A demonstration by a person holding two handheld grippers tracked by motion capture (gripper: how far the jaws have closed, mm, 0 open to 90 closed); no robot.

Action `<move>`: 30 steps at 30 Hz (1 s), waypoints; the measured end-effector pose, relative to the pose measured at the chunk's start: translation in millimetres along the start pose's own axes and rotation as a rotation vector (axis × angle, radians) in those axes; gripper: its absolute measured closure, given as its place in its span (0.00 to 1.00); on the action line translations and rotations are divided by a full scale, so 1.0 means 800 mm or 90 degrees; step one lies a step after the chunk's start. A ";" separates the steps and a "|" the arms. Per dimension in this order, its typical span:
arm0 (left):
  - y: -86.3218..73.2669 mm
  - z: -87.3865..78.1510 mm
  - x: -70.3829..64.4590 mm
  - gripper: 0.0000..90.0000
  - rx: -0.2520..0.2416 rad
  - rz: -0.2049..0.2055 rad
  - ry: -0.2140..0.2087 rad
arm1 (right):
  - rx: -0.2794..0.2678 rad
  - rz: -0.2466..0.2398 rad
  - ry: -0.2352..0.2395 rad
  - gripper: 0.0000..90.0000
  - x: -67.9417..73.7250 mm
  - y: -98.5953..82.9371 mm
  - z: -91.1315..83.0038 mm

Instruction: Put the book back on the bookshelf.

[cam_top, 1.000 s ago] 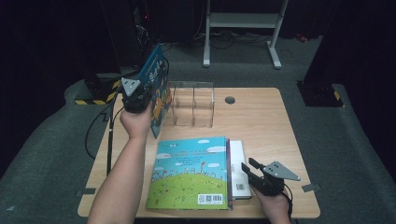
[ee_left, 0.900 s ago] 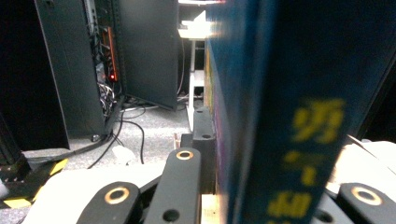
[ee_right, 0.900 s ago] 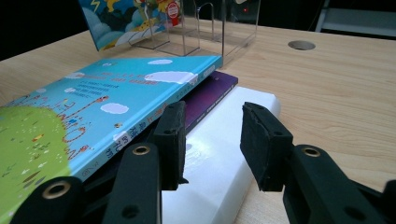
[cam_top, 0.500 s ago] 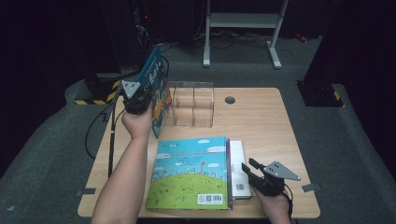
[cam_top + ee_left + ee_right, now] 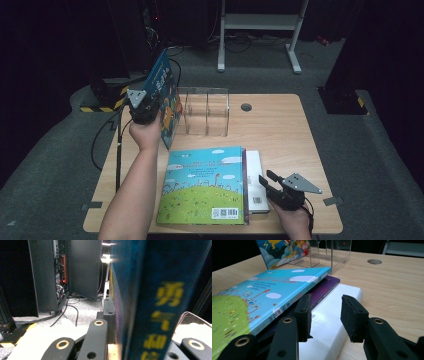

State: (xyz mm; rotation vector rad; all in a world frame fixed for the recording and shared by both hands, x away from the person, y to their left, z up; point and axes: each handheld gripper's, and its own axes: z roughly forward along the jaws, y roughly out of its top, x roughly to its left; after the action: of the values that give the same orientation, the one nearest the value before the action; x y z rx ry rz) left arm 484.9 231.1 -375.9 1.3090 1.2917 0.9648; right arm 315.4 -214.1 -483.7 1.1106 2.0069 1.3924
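My left gripper (image 5: 150, 107) holds a dark blue picture book (image 5: 166, 92) upright over the table's far left, just left of a clear acrylic book holder (image 5: 207, 112). In the left gripper view the book's spine (image 5: 160, 315) with yellow characters stands between the jaws, which are shut on it. My right gripper (image 5: 266, 181) rests open near the front right edge. Its jaws (image 5: 325, 315) hover over a white book (image 5: 332, 322), touching nothing. Beside that lie a purple book (image 5: 325, 288) and, on top, a light blue and green picture book (image 5: 205, 185).
The wooden table (image 5: 280, 130) has a round cable hole (image 5: 246, 106) right of the clear holder. Bare tabletop lies to the right of the books. Cables trail off the table's left edge. Dark floor and a metal stand (image 5: 260, 30) lie beyond.
My left gripper has dropped a little with the dark blue book, which now stands slightly more upright. The right gripper has stayed still.
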 end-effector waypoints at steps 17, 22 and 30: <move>0.000 -0.001 0.007 0.87 -0.001 -0.019 -0.017 | 0.002 -0.002 0.001 0.67 0.002 0.000 0.001; 0.000 -0.001 0.010 0.85 0.004 -0.019 -0.025 | 0.003 -0.005 0.002 0.67 0.002 0.000 0.001; 0.001 -0.002 0.008 0.82 0.006 -0.015 -0.030 | 0.003 -0.005 0.002 0.67 0.003 0.000 0.001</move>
State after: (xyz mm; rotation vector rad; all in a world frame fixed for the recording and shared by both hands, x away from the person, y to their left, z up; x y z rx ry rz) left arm 483.8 237.4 -375.2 1.3144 1.2737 0.9069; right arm 314.7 -211.5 -483.5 1.1015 2.0156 1.3878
